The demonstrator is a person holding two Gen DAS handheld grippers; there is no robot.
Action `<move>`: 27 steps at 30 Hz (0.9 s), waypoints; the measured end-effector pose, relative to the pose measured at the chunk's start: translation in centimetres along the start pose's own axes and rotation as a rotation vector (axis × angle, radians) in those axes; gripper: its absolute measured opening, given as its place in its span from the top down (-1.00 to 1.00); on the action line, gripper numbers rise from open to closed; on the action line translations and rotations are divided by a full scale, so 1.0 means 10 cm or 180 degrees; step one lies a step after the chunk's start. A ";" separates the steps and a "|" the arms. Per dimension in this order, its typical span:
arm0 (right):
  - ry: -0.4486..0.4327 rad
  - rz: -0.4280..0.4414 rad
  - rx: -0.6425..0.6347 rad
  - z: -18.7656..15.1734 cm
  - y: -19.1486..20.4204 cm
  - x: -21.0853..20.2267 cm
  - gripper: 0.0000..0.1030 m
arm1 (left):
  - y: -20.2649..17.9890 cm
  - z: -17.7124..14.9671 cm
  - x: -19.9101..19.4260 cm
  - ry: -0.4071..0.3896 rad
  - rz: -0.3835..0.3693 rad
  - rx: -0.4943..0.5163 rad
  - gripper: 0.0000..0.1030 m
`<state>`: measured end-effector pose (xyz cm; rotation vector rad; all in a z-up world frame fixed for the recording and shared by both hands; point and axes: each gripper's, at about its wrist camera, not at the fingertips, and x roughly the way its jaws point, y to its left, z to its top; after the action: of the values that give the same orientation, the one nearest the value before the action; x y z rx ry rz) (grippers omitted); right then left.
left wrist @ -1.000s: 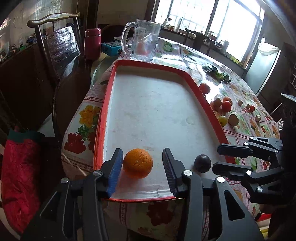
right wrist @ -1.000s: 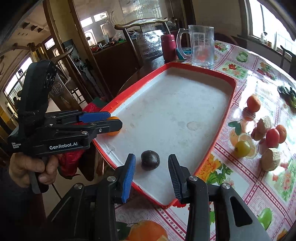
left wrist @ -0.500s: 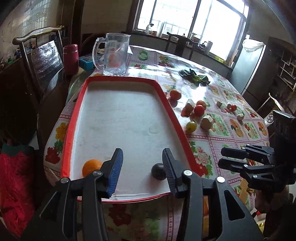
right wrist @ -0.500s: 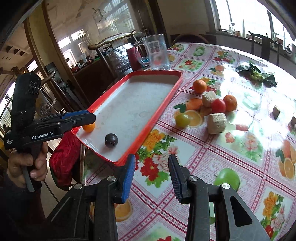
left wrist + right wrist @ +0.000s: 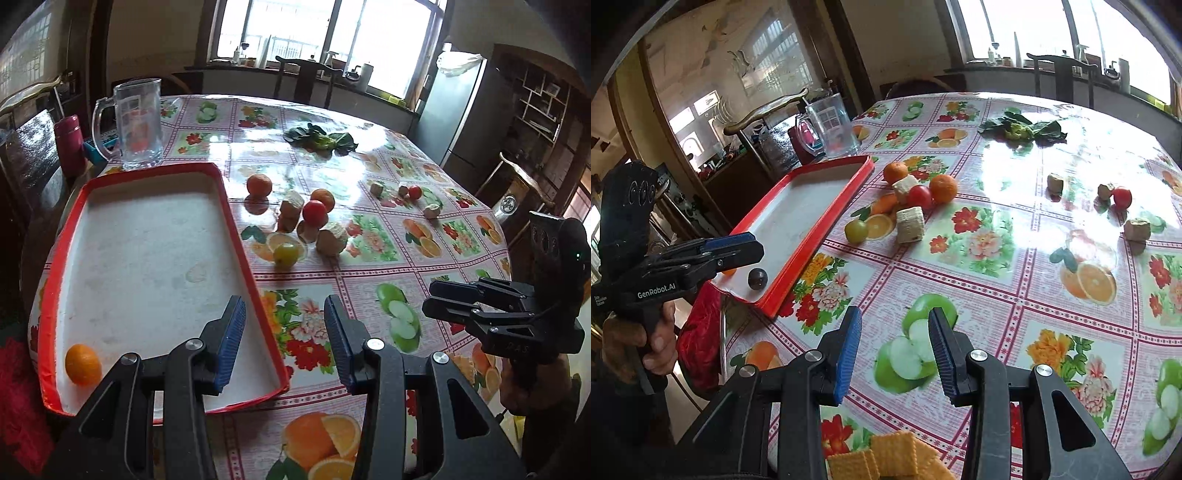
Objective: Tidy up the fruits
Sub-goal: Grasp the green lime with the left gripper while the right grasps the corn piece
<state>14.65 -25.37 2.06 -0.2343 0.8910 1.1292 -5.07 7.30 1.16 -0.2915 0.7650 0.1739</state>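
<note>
Since the earlier frames both grippers have drawn back and swung away from the red-rimmed tray point(image 5: 236, 221), leaving the orange point(image 5: 83, 364) and the dark round fruit point(image 5: 757, 278) lying in it.

From the left wrist, the left gripper point(image 5: 284, 339) hovers over the tray's near right corner, its fingers apart with nothing between them. The orange sits in the tray's near left corner. Right of the tray, on the tablecloth, lies a cluster of loose fruit point(image 5: 314, 212). The right gripper point(image 5: 439, 299) hangs well right of the tray.

From the right wrist, the right gripper point(image 5: 895, 347) hovers over the cloth right of the tray, fingers apart and empty. The dark fruit rests near the tray's near edge, by the left gripper's tip.
</note>
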 end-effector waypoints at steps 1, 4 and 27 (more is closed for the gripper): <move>-0.0003 -0.0012 0.0023 -0.01 -0.03 -0.01 0.22 | -0.03 0.01 0.02 0.0007 -0.0012 0.0025 0.18; -0.0004 -0.0033 0.0078 -0.04 -0.12 -0.03 0.22 | -0.12 0.02 0.07 0.0038 -0.0055 0.0081 0.18; 0.0009 -0.0192 0.0301 -0.05 -0.49 -0.03 0.22 | -0.21 0.20 0.51 0.0259 -0.0097 0.0297 0.18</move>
<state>18.54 -28.07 0.72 -0.1838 0.9316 1.0283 0.39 6.16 -0.68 -0.2226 0.8465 0.0976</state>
